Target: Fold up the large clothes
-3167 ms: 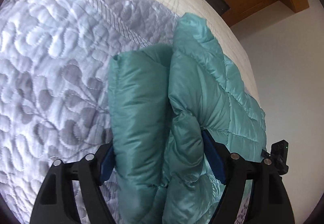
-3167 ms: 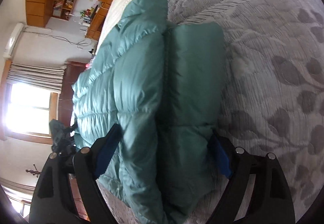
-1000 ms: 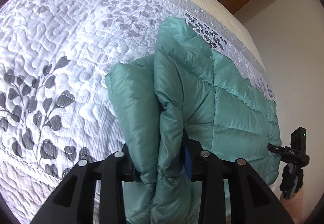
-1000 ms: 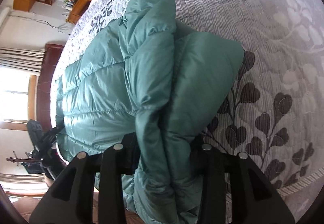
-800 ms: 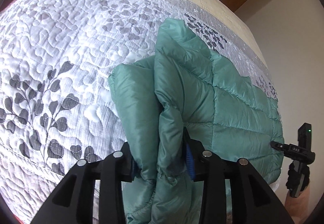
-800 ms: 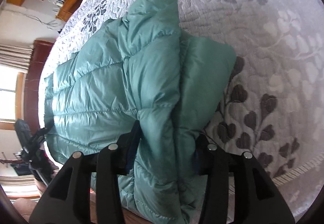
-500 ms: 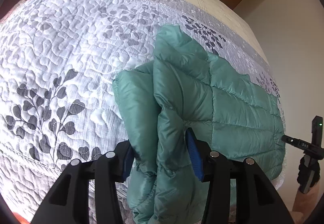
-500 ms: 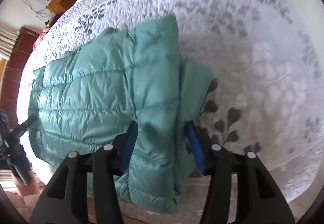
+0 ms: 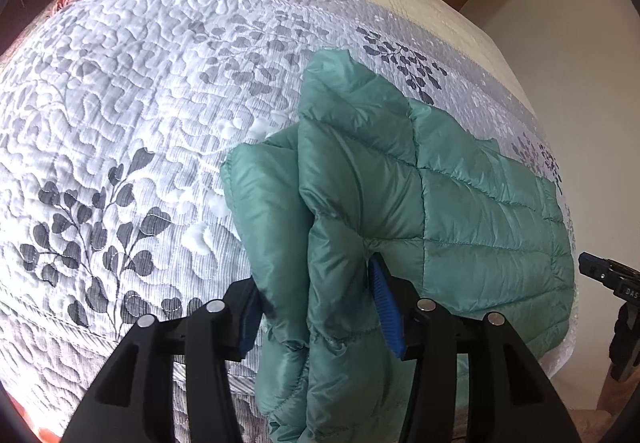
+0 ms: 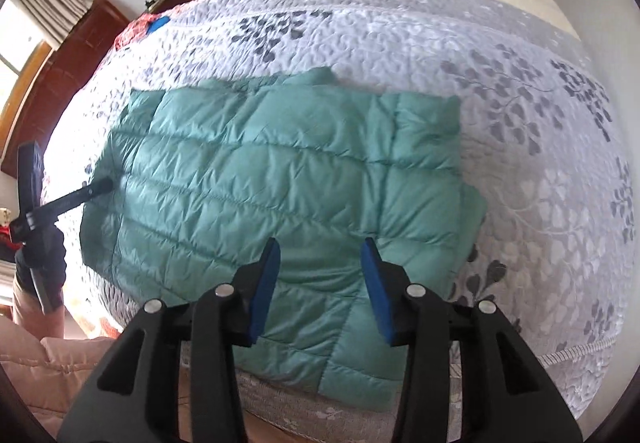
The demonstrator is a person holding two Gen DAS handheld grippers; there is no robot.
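Jacket lies folded at near edge of bed, hem hanging over. Your right claw hovers above it, half open, empty, jaws just narrowed. Your left claw just widened, bunched end between pads, loosely. Fold looks mostly done; you release, tidy.

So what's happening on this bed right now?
A person with a claw in each hand is folding a teal puffer jacket on a leaf-patterned quilt. The right claw has let go; its jaws have just been closing on nothing above the jacket. The left claw has just been opening around a bunched fold.
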